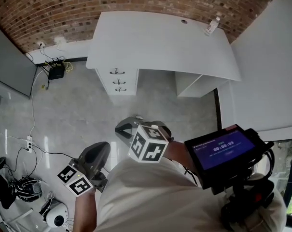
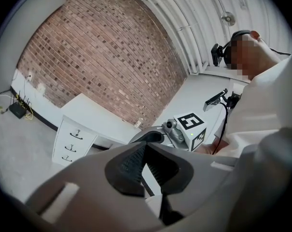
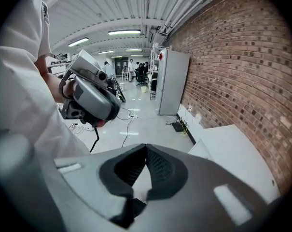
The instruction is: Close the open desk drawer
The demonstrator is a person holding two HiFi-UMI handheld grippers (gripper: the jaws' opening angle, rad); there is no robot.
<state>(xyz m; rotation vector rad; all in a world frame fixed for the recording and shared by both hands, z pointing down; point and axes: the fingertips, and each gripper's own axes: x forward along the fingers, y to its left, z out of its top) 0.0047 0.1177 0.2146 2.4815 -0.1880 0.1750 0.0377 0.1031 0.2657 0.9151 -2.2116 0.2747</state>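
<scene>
White drawer fronts (image 1: pixel 118 81), three under the desk (image 1: pixel 160 42), sit level in head view; only the right gripper view shows distant people (image 3: pixel 136 69). I read left gripper (image 2: pixel 146 144) and right gripper (image 3: pixel 146 147) pinched closed, empty, well apart from the drawers.

White rectangular desk (image 1: pixel 160 37), dark drawer handles (image 1: pixel 118 72). Red-brown brick wall (image 1: pixel 63 8), pale mortar grid. Glossy grey floor (image 1: pixel 68 105). Grey left gripper (image 2: pixel 146 144) and right gripper (image 3: pixel 146 146), black ribbed pads (image 2: pixel 131 164). White marker cube (image 1: pixel 146 144), black squares. Black device, blue screen (image 1: pixel 226 149).
</scene>
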